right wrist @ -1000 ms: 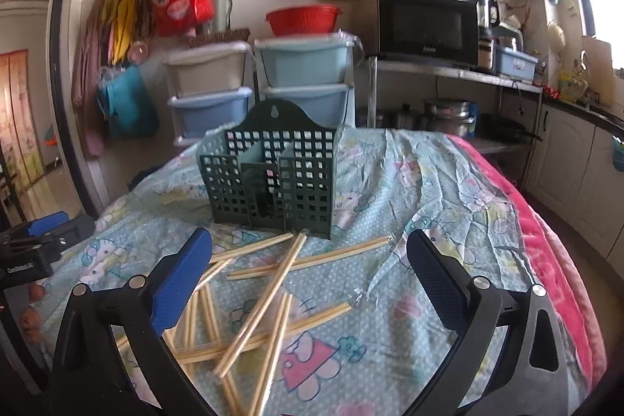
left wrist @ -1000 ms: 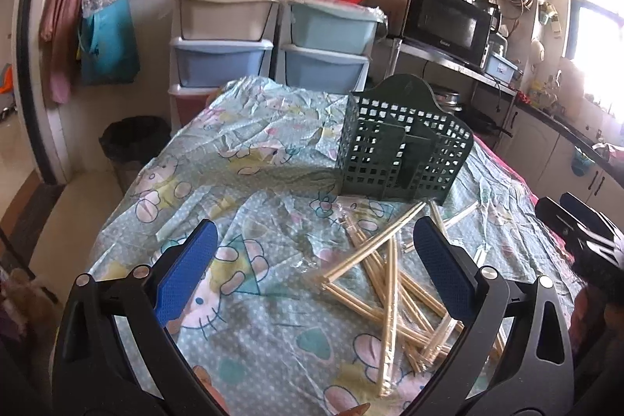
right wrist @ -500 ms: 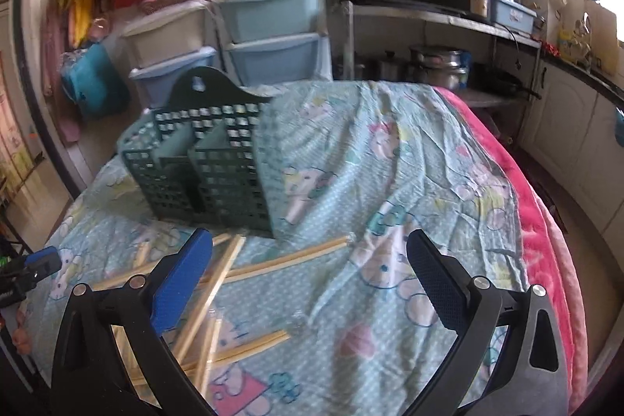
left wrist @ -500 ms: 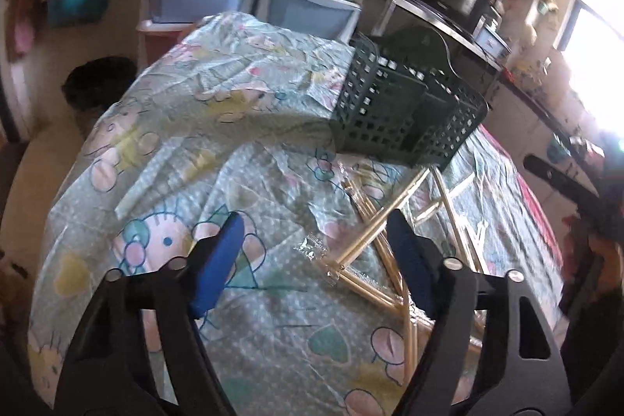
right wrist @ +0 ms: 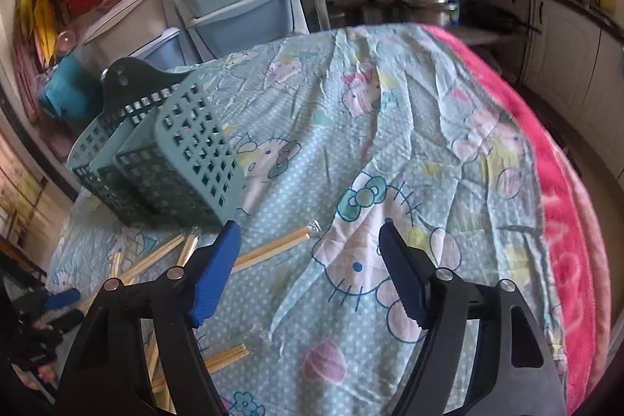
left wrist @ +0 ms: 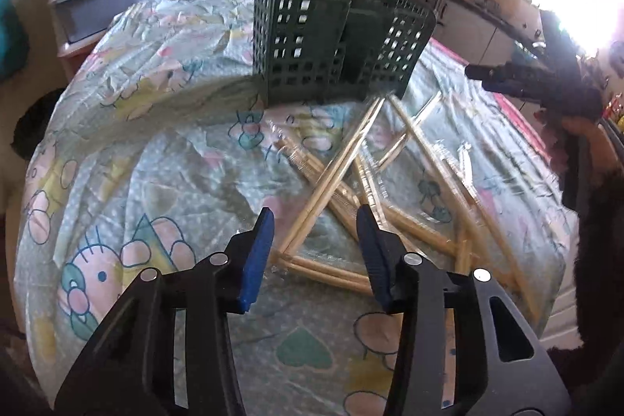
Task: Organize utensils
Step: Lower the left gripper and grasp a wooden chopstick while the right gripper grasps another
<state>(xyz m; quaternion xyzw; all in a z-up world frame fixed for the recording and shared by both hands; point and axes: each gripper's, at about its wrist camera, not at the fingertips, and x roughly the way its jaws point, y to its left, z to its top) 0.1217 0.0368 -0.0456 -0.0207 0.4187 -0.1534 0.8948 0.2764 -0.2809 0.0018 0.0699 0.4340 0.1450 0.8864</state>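
Both tools just narrowing. Left tool (left wrist: 312,232) dropped over chopsticks (left wrist: 331,178), not yet pinching. Right tool (right wrist: 308,252) spread, empty, near basket (right wrist: 171,158). Pickup imminent.

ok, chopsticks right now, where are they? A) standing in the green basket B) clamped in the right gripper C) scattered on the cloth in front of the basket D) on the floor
C: the wrapped chopsticks lie crisscrossed on the patterned tablecloth in front of the green utensil basket, none standing in it.
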